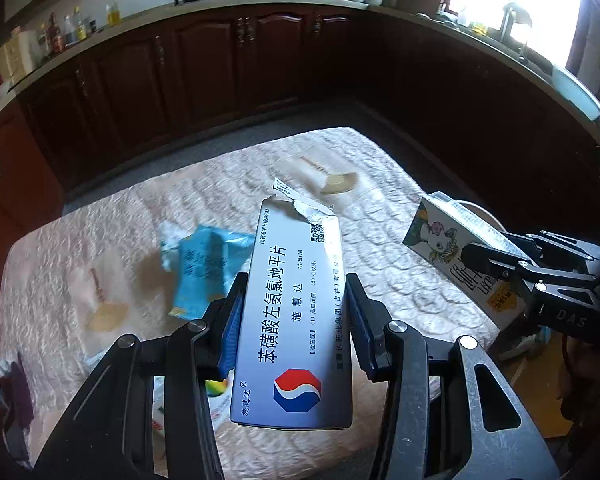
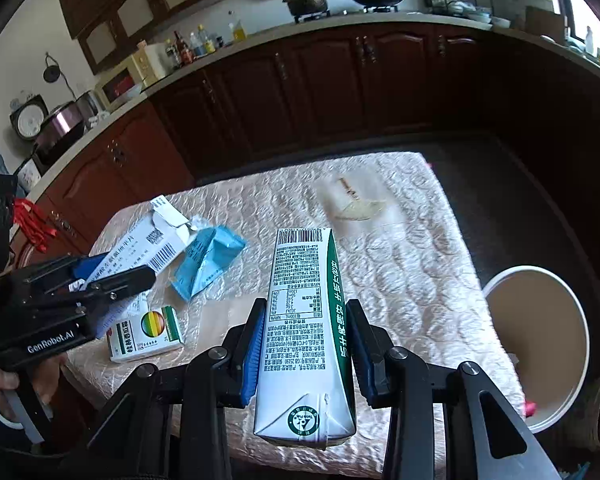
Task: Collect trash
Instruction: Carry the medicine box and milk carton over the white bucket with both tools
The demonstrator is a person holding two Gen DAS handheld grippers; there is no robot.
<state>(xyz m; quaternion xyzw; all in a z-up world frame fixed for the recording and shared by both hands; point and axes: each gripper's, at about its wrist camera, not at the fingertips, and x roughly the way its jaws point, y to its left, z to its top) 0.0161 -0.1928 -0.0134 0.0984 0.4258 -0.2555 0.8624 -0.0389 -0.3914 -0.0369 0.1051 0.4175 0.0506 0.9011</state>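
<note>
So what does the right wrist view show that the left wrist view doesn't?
Only the right wrist view: the white bin beside the table and a small green-striped box lying flat.
Only the left wrist view: the cartoon face of the milk carton.
Both: left gripper shut on the medicine box, right gripper shut on the carton, and the blue wrapper on the quilted cloth.

The right hand-held gripper [image 2: 306,344] clamps a milk carton [image 2: 306,320] above the bench [image 2: 400,248]; the left hand-held gripper [image 2: 120,276] grips a torn medicine box [image 2: 160,240].
</note>
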